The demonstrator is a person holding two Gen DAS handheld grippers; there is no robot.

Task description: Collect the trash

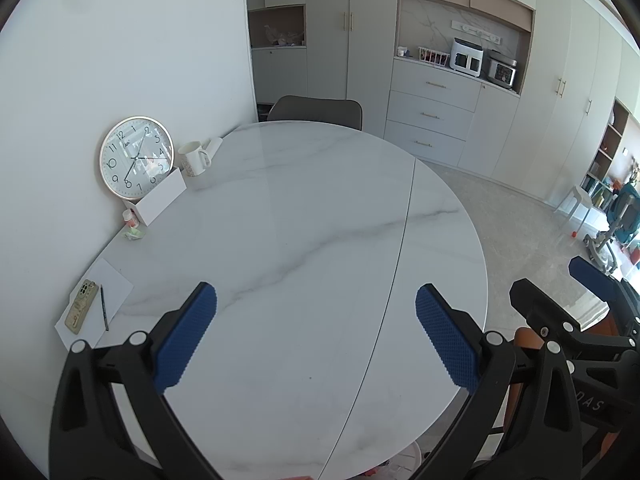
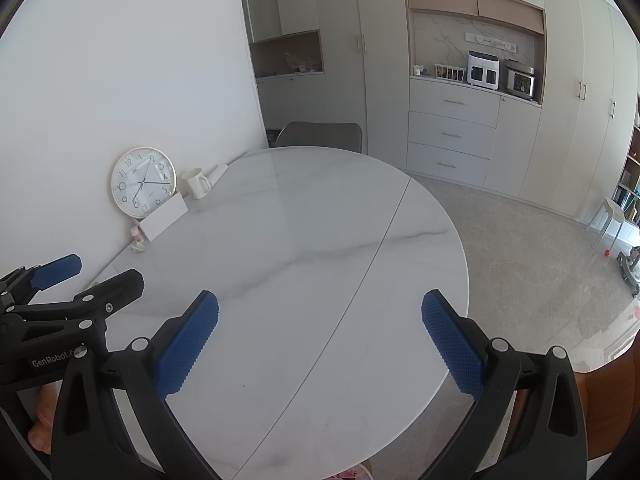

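A: What colour is the table (image 1: pixel 304 208)?
B: White marble, with thin grey veins.
A: The grippers?
B: Black frames; the left gripper (image 1: pixel 316 332) and right gripper (image 2: pixel 320 336) both have blue pads with a dotted texture.
A: On the left?
B: A white clock (image 1: pixel 137 157) with a pale gold rim, a white mug (image 1: pixel 193 158), a white box (image 1: pixel 160 200), a pale green scrap (image 1: pixel 133 233).
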